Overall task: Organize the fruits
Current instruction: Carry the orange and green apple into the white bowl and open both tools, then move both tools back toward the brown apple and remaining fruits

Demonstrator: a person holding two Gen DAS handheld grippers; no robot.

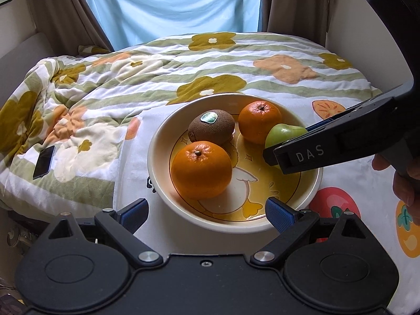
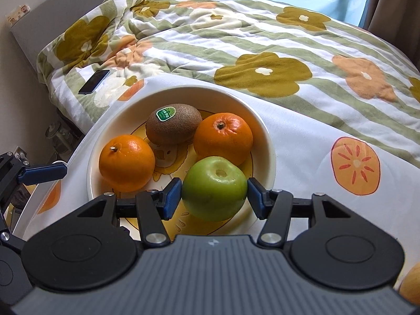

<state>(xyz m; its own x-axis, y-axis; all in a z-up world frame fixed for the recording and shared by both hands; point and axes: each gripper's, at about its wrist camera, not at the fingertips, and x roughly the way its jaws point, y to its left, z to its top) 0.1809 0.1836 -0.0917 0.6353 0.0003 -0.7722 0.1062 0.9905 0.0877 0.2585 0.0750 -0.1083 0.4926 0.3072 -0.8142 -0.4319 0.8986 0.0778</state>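
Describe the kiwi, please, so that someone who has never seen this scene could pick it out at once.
On the bed, a cream bowl with a yellow cartoon print holds four fruits. The kiwi lies at its far side, between the two oranges. It alone is brown and fuzzy, with a green sticker on top; the green apple is smooth.

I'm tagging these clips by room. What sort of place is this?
Most likely a bedroom: the fruit bowl sits on a bed covered by a floral quilt, with curtains behind and a phone lying on the bedding.
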